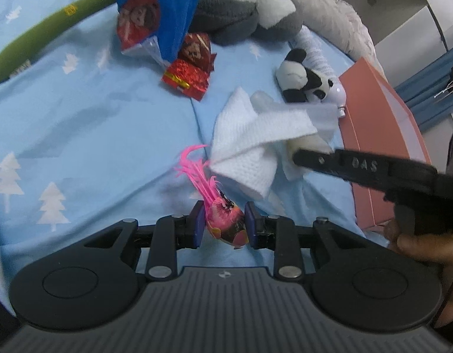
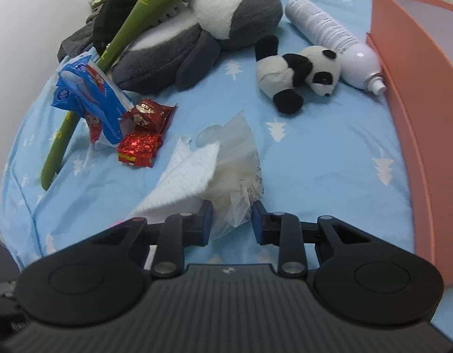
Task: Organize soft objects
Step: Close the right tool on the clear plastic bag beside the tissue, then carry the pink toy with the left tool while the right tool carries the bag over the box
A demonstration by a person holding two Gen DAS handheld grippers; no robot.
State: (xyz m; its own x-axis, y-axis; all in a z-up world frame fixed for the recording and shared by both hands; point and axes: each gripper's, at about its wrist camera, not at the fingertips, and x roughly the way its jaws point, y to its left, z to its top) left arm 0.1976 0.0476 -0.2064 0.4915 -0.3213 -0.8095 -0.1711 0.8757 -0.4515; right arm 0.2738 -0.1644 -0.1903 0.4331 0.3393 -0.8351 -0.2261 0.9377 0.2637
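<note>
Early stage: nearly everything soft is loose on the blue sheet [image 2: 329, 158], and the pink box [image 2: 414, 94] at 3 o'clock shows nothing inside from here. Left gripper [image 1: 223, 220] has its jaws closed on a pink feathered toy [image 1: 225, 220], held just above the sheet. Right gripper [image 2: 230, 220] has its jaws pressed on a crumpled plastic bag [image 2: 241, 194], with a white tissue [image 2: 185, 173] draped against its 10 o'clock side. Left to sort: panda [image 2: 297, 73] at 1 o'clock, grey penguin plush [image 2: 202, 29] and green plush stick [image 2: 117, 47] at 11. Clutter: red packets [image 2: 144, 135], blue pack [image 2: 88, 100], spray bottle [image 2: 332, 38] lying against the box wall, likely crowding a drop there.
</note>
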